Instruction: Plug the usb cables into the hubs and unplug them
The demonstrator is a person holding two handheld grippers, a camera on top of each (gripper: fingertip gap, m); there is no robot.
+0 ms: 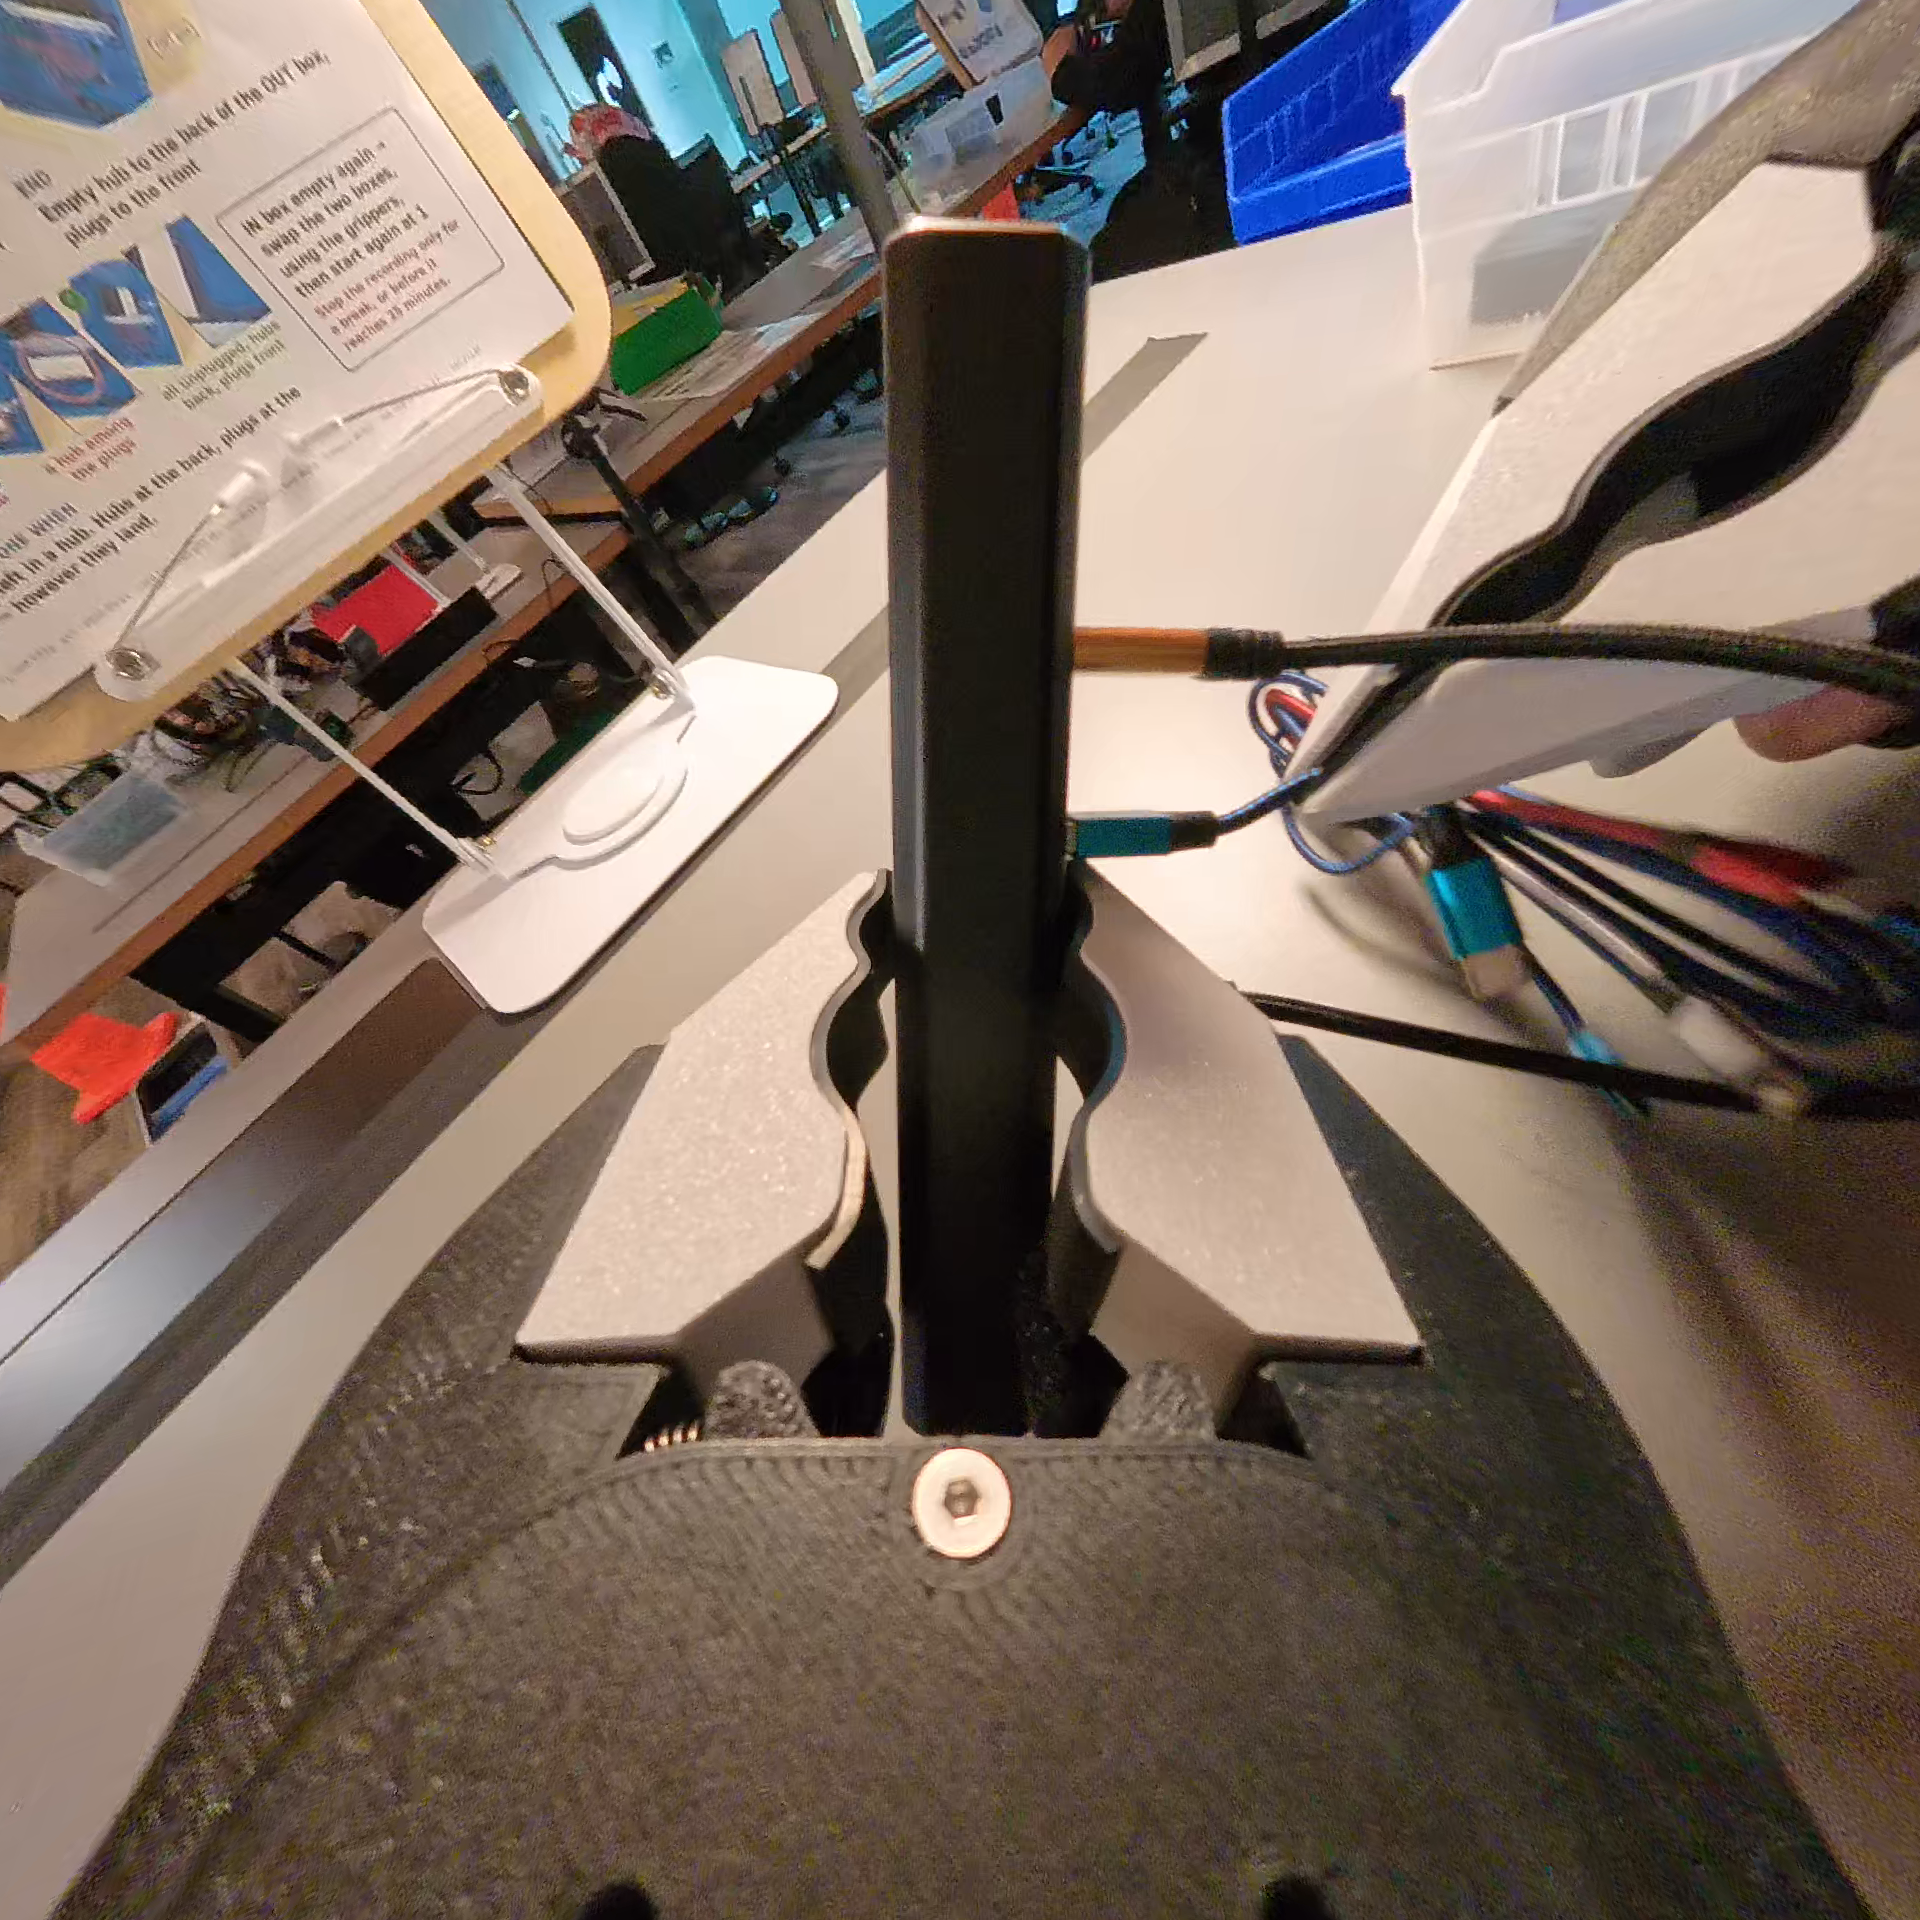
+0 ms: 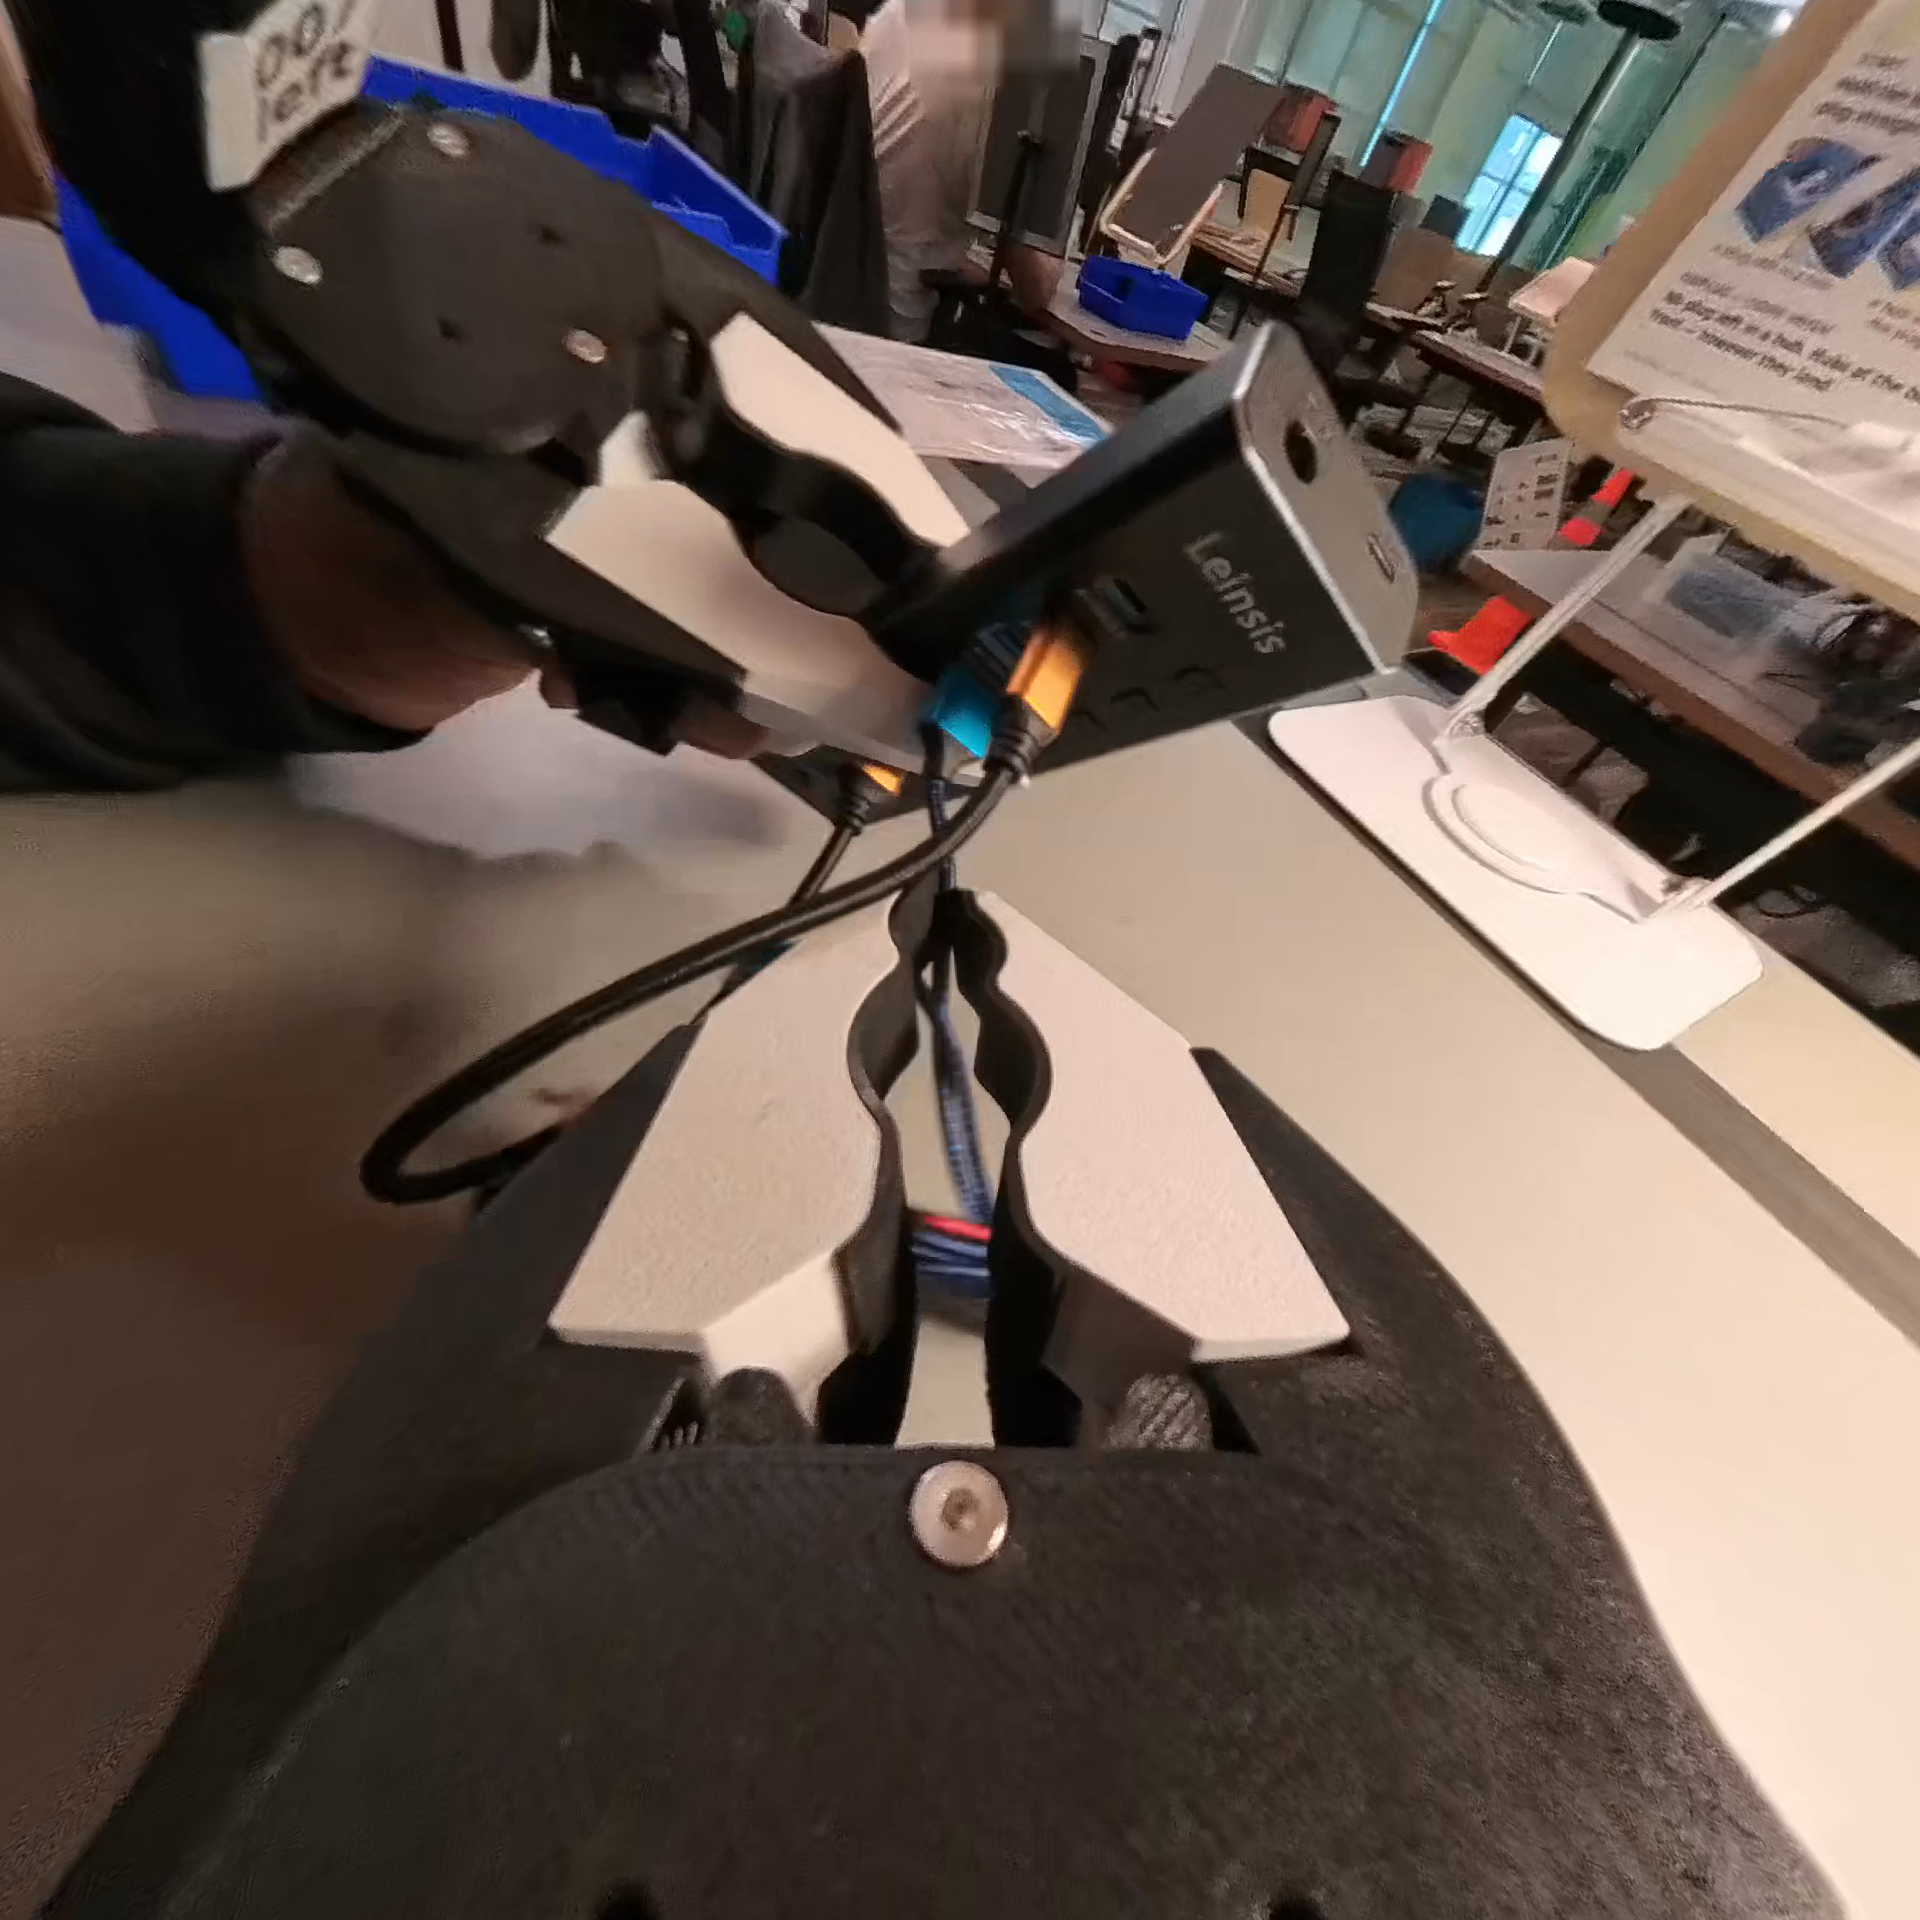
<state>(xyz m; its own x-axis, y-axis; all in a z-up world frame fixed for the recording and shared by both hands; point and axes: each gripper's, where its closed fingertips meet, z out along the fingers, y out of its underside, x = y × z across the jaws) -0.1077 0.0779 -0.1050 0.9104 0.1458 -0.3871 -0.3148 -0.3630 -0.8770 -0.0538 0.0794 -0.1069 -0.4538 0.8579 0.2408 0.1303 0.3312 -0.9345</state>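
My left gripper is shut on a black USB hub that sticks out forward between its fingers. An orange plug with a black cable and a blue plug sit in the hub's right side. In the right wrist view the hub is tilted above the table, held by the left gripper. The blue plug and orange plug sit in its ports. My right gripper is shut on the blue braided cable just below the blue plug. It also shows in the left wrist view.
A bundle of loose cables with a spare blue plug hangs at the right. An instruction board stands on a white base on the grey table. A blue bin and a white bin stand behind. There is about 6 cm between the tips of the two grippers.
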